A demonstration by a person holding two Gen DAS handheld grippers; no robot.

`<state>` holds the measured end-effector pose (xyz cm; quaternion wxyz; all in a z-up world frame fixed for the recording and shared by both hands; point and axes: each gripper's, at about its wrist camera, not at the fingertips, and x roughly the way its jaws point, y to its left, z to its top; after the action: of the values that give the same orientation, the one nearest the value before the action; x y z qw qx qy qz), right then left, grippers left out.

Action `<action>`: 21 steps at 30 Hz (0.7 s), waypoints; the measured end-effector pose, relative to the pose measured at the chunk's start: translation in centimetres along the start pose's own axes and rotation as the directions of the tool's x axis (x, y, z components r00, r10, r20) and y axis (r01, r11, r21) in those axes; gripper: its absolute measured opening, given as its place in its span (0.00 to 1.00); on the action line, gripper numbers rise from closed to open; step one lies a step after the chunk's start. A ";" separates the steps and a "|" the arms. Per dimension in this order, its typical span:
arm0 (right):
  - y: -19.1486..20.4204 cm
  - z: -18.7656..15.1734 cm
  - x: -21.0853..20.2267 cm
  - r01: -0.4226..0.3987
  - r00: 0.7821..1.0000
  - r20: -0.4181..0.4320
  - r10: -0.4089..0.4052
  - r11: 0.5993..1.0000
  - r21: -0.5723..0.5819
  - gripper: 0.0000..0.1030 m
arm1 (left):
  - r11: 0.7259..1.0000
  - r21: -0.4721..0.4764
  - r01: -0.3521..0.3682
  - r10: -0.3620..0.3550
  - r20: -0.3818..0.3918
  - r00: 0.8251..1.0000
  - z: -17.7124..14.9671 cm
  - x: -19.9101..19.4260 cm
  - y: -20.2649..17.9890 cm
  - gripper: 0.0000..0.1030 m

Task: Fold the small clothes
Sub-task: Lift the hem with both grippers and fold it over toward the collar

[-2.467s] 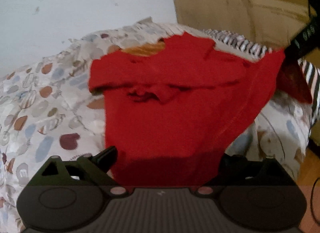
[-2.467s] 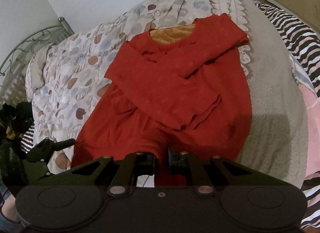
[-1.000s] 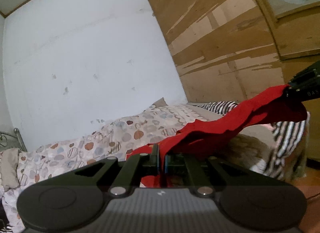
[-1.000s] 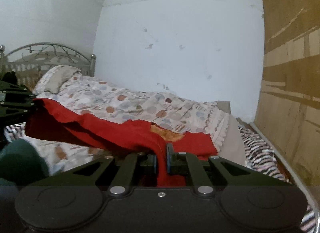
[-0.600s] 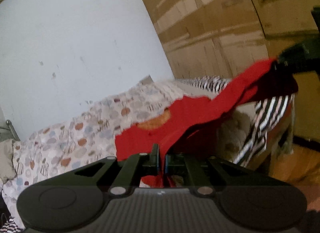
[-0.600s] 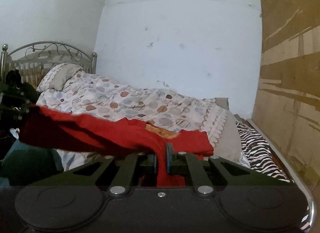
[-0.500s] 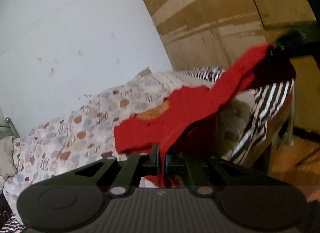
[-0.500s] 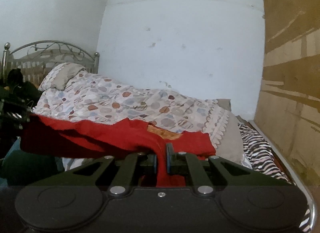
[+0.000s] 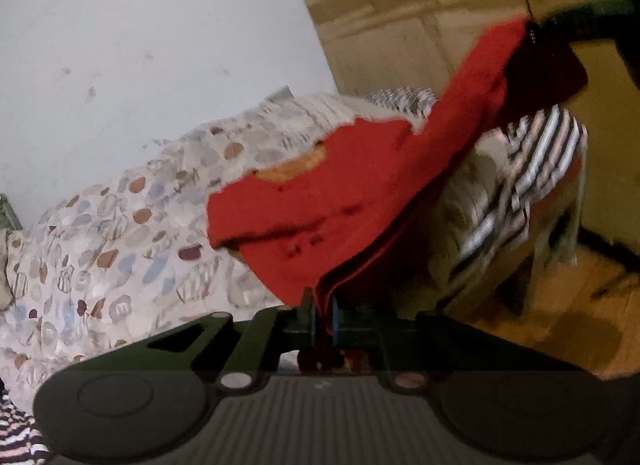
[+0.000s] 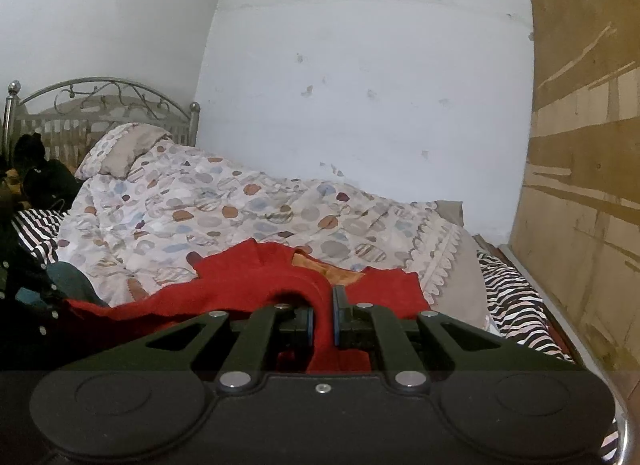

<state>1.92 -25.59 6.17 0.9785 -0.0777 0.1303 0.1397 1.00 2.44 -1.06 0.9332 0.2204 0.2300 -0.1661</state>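
Above the bed [image 10: 240, 201], red garment [image 9: 340, 193] stretched between left gripper [image 9: 323, 315] and right gripper [image 10: 323, 319], both clamped on its hem.

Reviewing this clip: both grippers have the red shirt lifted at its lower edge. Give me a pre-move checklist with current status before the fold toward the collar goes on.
1. Left gripper shut on the red shirt: ok, fabric is pinched between its fingers.
2. Right gripper shut on the shirt: ok, cloth runs between its fingers.
3. Collar end lying on the patterned quilt: ok, the orange lining at the neck faces up.
4. Held edge taut between the grippers: cannot tell; in the right wrist view it sags and bunches.
5. Sleeves folded in: cannot tell, lifted cloth hides them.
6. Landing area near the collar free of other items: ok.
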 end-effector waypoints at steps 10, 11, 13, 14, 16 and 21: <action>-2.0 3.4 6.0 0.039 0.998 0.052 -0.035 0.995 -0.087 0.08 | 0.989 0.016 -0.149 0.143 0.200 0.969 7.6 1.0 6.1 0.06; -2.4 4.1 6.9 0.045 0.998 0.058 -0.039 0.995 -0.092 0.08 | 0.987 0.014 -0.162 0.155 0.218 0.964 8.9 1.6 6.8 0.06; -3.4 5.8 9.2 0.058 0.996 0.068 -0.051 0.993 -0.099 0.08 | 0.983 0.017 -0.182 0.172 0.250 0.953 11.3 3.1 7.9 0.06; -4.0 6.7 10.5 0.066 0.996 0.069 -0.059 0.993 -0.100 0.08 | 0.980 0.023 -0.197 0.185 0.261 0.948 12.3 3.9 8.3 0.06; -5.3 8.2 13.4 0.071 0.996 0.058 -0.066 0.994 -0.085 0.08 | 0.974 0.030 -0.223 0.207 0.270 0.940 14.5 6.5 9.4 0.06; -8.0 10.0 21.7 0.081 0.997 -0.001 -0.081 0.994 -0.070 0.08 | 0.975 -0.034 -0.220 0.222 0.210 0.952 17.9 14.5 12.7 0.06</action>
<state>26.67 -25.83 10.60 0.9798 -0.1174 0.1237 0.1042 24.76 1.45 10.12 0.9662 0.2210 0.1040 -0.0822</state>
